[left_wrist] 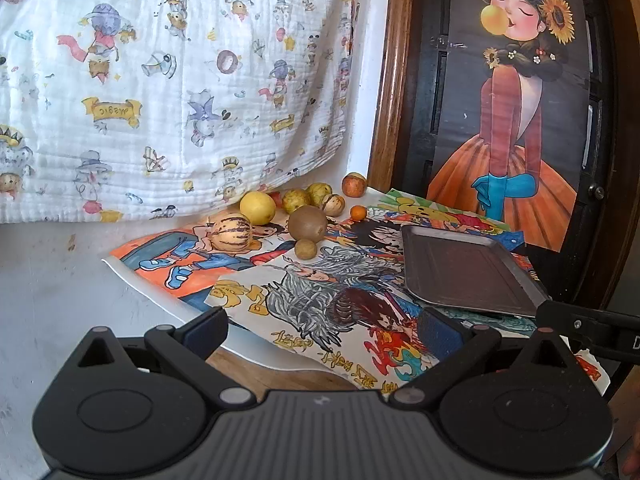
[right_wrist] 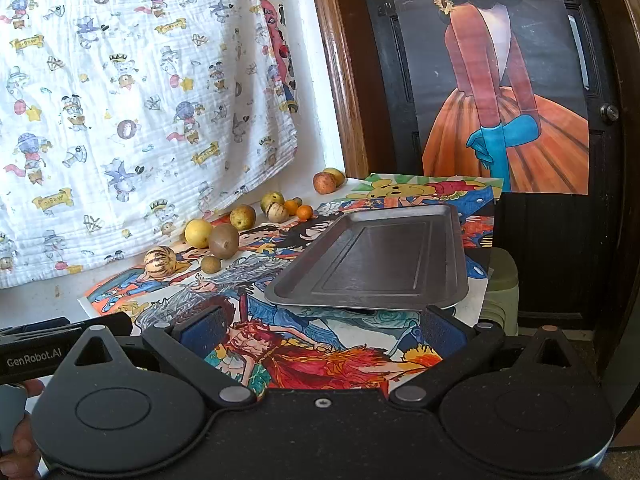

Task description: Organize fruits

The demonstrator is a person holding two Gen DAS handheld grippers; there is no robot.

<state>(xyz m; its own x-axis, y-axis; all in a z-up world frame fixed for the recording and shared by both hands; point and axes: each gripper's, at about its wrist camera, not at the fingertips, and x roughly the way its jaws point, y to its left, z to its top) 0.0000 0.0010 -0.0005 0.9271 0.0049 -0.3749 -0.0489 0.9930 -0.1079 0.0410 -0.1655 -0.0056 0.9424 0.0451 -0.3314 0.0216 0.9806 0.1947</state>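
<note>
Tray (right_wrist: pixel 400 236) lies bare, fruits (right_wrist: pixel 224 240) beside it.

"GenRobot.AI" in white on the left hand-held gripper (right_wrist: pixel 60 340), mirrored "magic" banners on the cloth (left_wrist: pixel 160 80)

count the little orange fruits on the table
2 little orange fruits: one behind, one in front, side by side, left of the tray. Others may hide behind bigger fruits.

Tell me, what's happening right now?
Both hand-held grippers, left and right, open, holding nothing. Fruits loose by the cloth; tray bare. Nothing in the way.
</note>
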